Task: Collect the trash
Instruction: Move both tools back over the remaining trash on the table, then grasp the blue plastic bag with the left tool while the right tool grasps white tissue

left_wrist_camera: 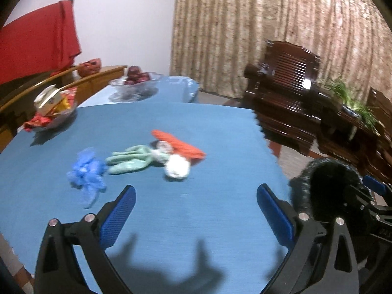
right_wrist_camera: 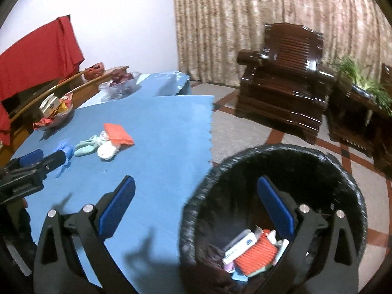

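Overhead, blue tablecloth (left_wrist_camera: 171, 220), curtain (right_wrist_camera: 269, 24), blurry wooden armchair (right_wrist_camera: 284, 93); both claws wide, empty

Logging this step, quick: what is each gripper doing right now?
Left gripper: open, empty, over the table.
Right gripper: open, empty, at the bin's edge.

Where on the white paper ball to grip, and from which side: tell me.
Grip the white paper ball across its middle, coming from above on its near side. It is round and crumpled, so any pair of sides should do, but the orange pack and green glove crowd its far side and left.
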Demonstrator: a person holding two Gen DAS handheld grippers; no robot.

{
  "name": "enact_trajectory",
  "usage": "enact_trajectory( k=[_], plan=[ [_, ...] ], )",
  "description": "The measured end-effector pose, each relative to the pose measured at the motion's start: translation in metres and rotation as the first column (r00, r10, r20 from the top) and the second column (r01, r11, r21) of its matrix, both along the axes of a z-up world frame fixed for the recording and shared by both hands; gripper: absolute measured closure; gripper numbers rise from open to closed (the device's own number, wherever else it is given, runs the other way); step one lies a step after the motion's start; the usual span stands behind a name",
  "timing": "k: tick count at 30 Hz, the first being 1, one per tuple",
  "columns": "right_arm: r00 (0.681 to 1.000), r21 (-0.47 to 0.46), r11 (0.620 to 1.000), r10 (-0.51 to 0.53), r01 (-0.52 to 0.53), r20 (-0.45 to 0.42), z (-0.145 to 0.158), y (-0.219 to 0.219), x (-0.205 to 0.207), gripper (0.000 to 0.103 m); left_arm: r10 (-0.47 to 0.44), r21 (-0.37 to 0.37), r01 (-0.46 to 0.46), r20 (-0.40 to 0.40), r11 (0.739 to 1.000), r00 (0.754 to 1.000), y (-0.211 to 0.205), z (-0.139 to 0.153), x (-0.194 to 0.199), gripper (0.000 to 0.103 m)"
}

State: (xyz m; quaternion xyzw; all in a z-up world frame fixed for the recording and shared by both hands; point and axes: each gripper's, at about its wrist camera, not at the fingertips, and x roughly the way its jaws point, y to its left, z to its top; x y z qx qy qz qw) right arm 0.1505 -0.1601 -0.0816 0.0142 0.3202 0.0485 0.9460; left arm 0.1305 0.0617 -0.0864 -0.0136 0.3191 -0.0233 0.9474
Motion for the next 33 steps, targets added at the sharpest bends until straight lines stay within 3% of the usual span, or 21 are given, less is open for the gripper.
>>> enact_trajectory(
  k=[21, 33],
  plan=[
    [0.994, -0.022, 0.994, 0.103, -0.104, -0.035, -0.042, 0.116, 0.096, 0.006, 0.222, 0.025, -0.221, -0.063, 0.975, 0.973, 0.131, -0.049, 0.042, 0.007],
    [0.979, -0.029, 0.984, 0.169, -0.173, -0.11, -0.078, 0.181, 0.142, 0.006, 0.251, 0.042, -0.247, -0.131, 0.968, 0.959, 0.182, -0.085, 0.097, 0.013]
  ],
)
